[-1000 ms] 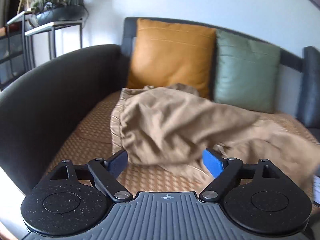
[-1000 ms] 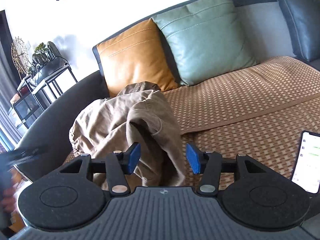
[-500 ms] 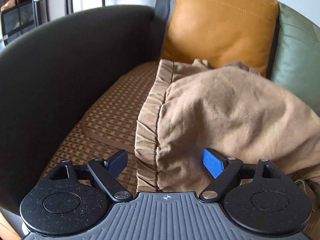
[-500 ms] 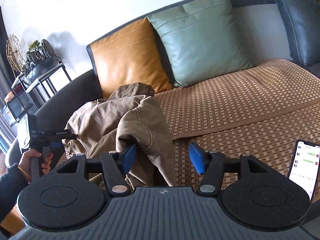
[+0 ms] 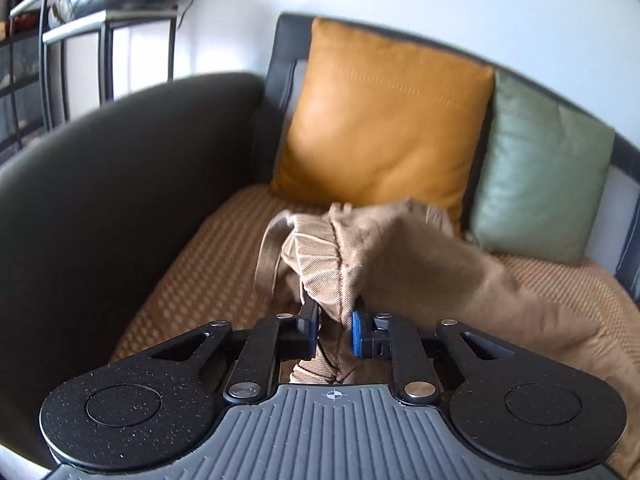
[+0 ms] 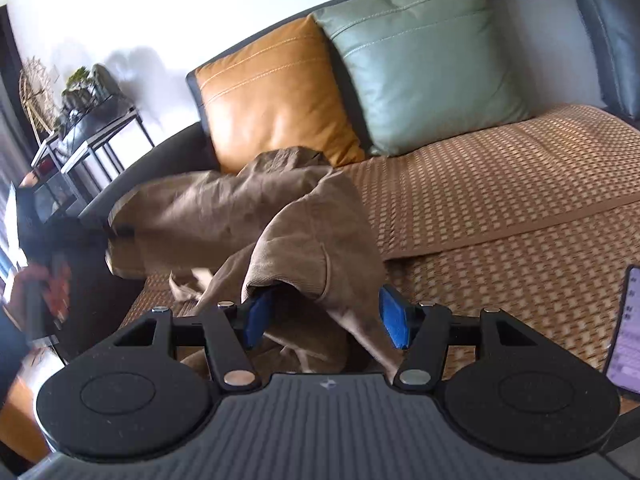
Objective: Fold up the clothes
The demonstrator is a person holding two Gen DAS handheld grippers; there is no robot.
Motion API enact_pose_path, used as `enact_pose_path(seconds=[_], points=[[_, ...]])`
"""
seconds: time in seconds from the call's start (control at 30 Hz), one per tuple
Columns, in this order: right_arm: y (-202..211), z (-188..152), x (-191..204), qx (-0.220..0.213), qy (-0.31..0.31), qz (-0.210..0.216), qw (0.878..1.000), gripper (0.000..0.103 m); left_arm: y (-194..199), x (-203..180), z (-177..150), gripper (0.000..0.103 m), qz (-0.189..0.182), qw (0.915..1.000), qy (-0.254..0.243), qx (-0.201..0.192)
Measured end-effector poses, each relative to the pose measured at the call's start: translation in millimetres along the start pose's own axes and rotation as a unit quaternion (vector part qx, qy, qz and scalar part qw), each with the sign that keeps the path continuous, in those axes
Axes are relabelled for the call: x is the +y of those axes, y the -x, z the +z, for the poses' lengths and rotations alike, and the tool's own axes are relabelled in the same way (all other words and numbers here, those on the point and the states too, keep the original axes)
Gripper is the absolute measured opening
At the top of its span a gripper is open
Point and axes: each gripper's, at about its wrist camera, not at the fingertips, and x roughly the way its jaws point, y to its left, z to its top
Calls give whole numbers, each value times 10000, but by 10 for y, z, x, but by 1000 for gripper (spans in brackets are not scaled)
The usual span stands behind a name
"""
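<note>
Brown pants (image 5: 420, 264) lie on the sofa (image 6: 520, 184); left gripper (image 5: 335, 330) fingers are closing on the waistband; right gripper (image 6: 325, 316) fingers stay spread around a loose fold, nearer that end.

- Left tool (image 5: 334, 330): black speckled linkage arms, silver rivets, blue pads, ribbed grey housing with crosshair mark.
- Right tool (image 6: 322, 316): identical build.

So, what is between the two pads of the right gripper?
A loose fold of the tan garment lies between the pads of the right gripper, which do not press on it. The right wrist view shows this.
</note>
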Motion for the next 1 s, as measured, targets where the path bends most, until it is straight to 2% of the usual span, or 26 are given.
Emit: enact_pose_path(seconds=[0.1, 0.27, 0.37, 0.47, 0.53, 0.57, 0.63, 0.73, 0.77, 0.8, 0.87, 0.93, 1.0], points=[[-38, -58, 113, 55, 98, 137, 9998, 63, 144, 34, 154, 13, 73, 9999, -16, -146], [-59, -96, 252, 106, 323, 396, 9986, 65, 150, 243, 283, 13, 375, 9989, 274, -63], [-60, -108, 275, 103, 382, 522, 9979, 66, -32, 402, 225, 14, 816, 9959, 308, 225], [-47, -130, 269, 44, 395, 663, 9970, 67, -244, 563, -21, 15, 1123, 9906, 398, 676], [28, -143, 220, -212, 372, 733, 9964, 68, -340, 585, -194, 17, 1209, 9882, 385, 863], [71, -145, 185, -341, 377, 672, 9964, 72, -370, 569, -263, 18, 1248, 9874, 342, 914], [135, -124, 92, -488, 369, 542, 9967, 74, -420, 524, -358, 23, 1338, 9858, 250, 987], [171, -82, -77, -540, 176, 537, 9969, 74, -478, 487, -415, 43, 1478, 9831, 159, 1072], [181, -71, -128, -579, 124, 531, 9968, 74, -481, 477, -428, 60, 1531, 9822, 131, 1080], [191, -64, -171, -639, 88, 553, 9964, 74, -457, 462, -425, 68, 1611, 9815, 109, 1030], [235, -68, -248, -807, 13, 707, 9942, 78, -367, 446, -418, 77, 1707, 9814, 107, 872], [300, -83, -329, -969, -11, 1023, 9900, 78, -224, 450, -399, 80, 1665, 9835, 188, 679], [407, -90, -455, -1240, -51, 1502, 9808, 87, -71, 452, -358, 82, 1610, 9850, 334, 517]])
